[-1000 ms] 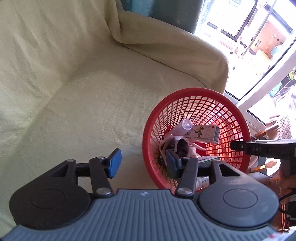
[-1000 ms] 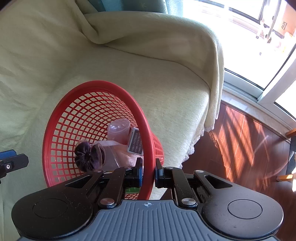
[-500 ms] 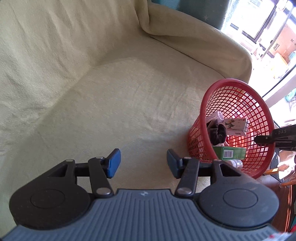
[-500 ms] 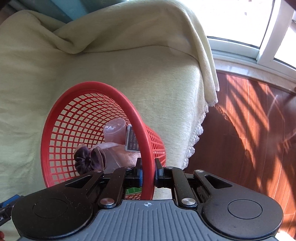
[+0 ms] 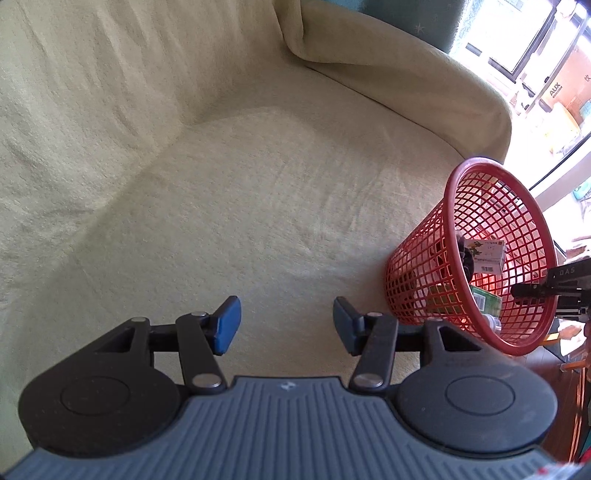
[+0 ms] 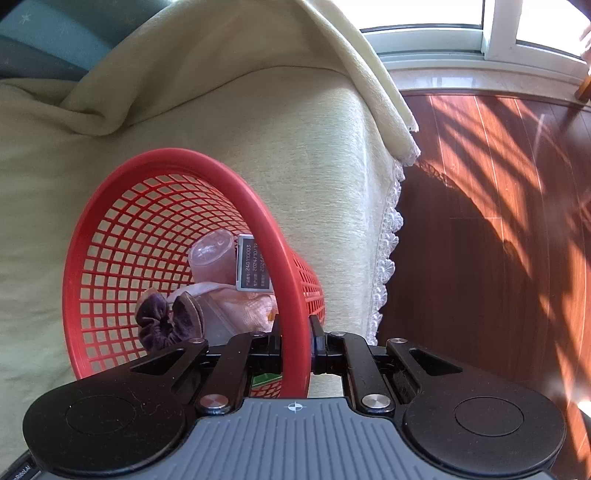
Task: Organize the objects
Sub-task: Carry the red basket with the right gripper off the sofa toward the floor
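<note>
A red mesh basket (image 6: 110,258) is tilted at the sofa's right edge, and my right gripper (image 6: 294,341) is shut on its rim. Inside lie a purple scrunchie (image 6: 162,321), a clear lidded cup (image 6: 214,258), a small printed box (image 6: 253,267) and a pale bag. In the left wrist view the same basket (image 5: 421,266) sits at the far right, holding a white box (image 5: 484,254) and a green box (image 5: 487,301). My left gripper (image 5: 286,326) hangs open over the bare seat cushion, well left of the basket, holding nothing.
A pale yellow cover (image 5: 258,184) drapes the sofa seat, back and armrest (image 5: 406,85). Dark wooden floor (image 6: 498,221) lies to the right below the sofa's lace-trimmed edge. Bright windows (image 6: 443,18) stand beyond.
My left gripper has pulled back to the left, away from the basket, staying open. The right gripper has kept its hold on the rim, and the basket now sits further toward the sofa edge.
</note>
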### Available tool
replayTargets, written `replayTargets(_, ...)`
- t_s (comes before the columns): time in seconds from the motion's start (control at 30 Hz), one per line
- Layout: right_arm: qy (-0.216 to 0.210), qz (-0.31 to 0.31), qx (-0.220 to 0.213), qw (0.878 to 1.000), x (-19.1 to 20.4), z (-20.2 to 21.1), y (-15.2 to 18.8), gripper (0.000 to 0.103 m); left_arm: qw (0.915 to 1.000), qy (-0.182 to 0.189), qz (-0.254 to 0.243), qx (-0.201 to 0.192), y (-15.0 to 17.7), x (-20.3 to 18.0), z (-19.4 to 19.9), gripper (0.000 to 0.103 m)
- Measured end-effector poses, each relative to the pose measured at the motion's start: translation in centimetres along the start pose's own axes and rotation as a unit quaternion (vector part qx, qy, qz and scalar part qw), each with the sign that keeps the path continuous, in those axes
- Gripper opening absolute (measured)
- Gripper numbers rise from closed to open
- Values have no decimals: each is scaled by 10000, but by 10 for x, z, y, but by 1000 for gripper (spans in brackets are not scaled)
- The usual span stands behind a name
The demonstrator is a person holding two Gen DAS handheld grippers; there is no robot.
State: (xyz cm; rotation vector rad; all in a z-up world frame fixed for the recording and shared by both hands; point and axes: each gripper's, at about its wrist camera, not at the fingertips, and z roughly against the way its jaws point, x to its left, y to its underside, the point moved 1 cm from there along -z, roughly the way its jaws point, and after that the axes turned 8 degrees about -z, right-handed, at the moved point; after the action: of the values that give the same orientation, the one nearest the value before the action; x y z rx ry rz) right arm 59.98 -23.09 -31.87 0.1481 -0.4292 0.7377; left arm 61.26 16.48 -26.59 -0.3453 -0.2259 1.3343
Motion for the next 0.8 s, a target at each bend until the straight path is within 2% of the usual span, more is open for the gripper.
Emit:
replayTargets(0.47, -346, -303, -1, 9989, -5, 10, 5, 9, 10000, -1, -62, 22, -6, 4, -7, 50)
replayTargets(0.8, -319, -307, 65, 9990, 1, 20, 13, 9, 10000, 47, -23, 50, -1, 11, -8, 50)
